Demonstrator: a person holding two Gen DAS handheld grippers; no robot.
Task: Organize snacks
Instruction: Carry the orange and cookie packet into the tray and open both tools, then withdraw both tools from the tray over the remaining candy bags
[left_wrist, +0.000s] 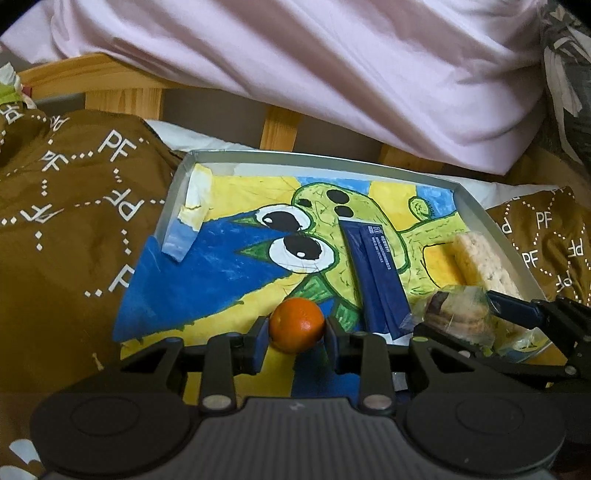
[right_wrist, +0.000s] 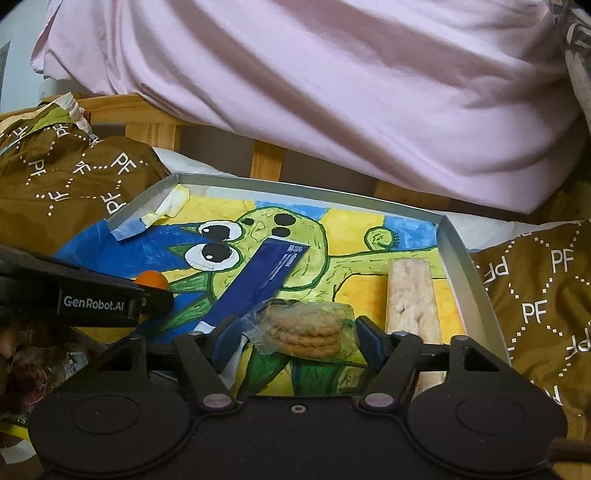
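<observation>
Left gripper (left_wrist: 296, 329), clamped on the orange (left_wrist: 297, 325) at lower centre, should set it gently on the tray (left_wrist: 476, 206), while right gripper (right_wrist: 295, 338) stands apart around the cookie pack (right_wrist: 306, 328)

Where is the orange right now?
In the left wrist view, the orange sits low centre, pinched in the left tool above the tray's near edge, left of the blue packet.

I'm seeing a matt grey cardboard-looking tray (left_wrist: 476, 218) lined with painted paper (left_wrist: 207, 266), a dimpled glossy orange (left_wrist: 297, 324), crinkly clear plastic wrap (right_wrist: 306, 325) around rough biscuits, smooth brown printed cloth (left_wrist: 74, 221) and bare wood slats (left_wrist: 280, 127).
</observation>
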